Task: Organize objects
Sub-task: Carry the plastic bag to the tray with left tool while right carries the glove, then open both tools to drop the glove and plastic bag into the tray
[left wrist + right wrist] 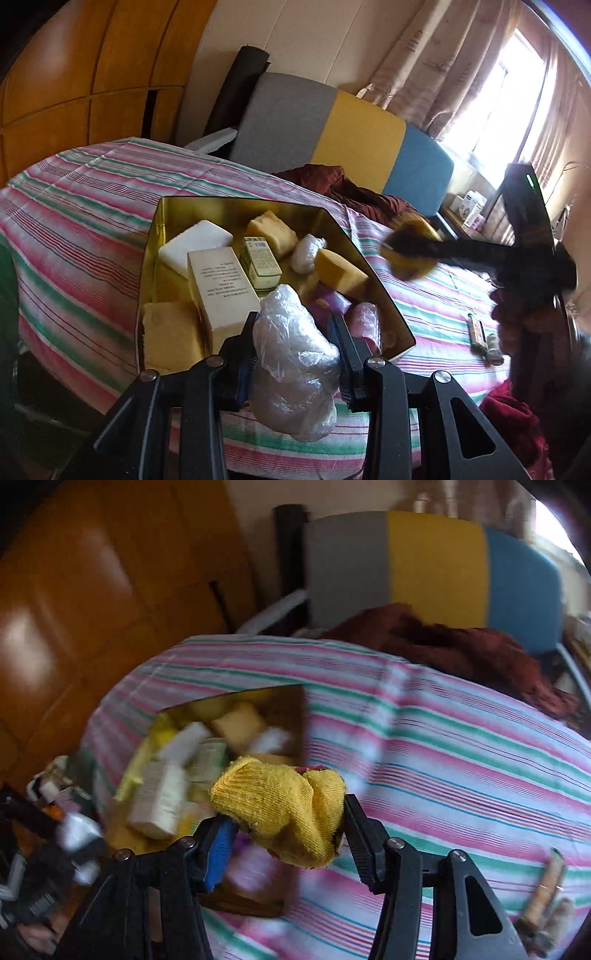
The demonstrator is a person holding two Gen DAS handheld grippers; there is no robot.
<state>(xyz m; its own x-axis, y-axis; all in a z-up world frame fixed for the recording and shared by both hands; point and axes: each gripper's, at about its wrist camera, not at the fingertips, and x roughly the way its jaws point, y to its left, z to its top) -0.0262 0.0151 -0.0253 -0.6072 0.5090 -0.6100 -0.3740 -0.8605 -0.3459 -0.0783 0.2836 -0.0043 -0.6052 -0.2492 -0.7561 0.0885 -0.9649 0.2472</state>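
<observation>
1. The left gripper [295, 354] pinches a crumpled clear plastic bundle [295, 373] between its two fingers, the pads pressed into its sides; the bundle bulges above and below the fingers.
2. Just ahead of those fingers sits the open gold tin [373, 258] on the striped bedcover [92, 192], packed with a white carton [221, 291], a green-labelled box [260, 264], a white bar [197, 245] and yellow foam blocks [341, 271]; the bundle is evidently held over the tin's near end for dropping in.
3. The right gripper [288, 827] clamps a balled yellow knit cloth [284, 808], fingers bearing on both flanks; the tin lies ahead and to the left of them, blurred.
4. Loose items [545, 897] lie on the cover right of the right fingers, apparently not yet collected.
</observation>
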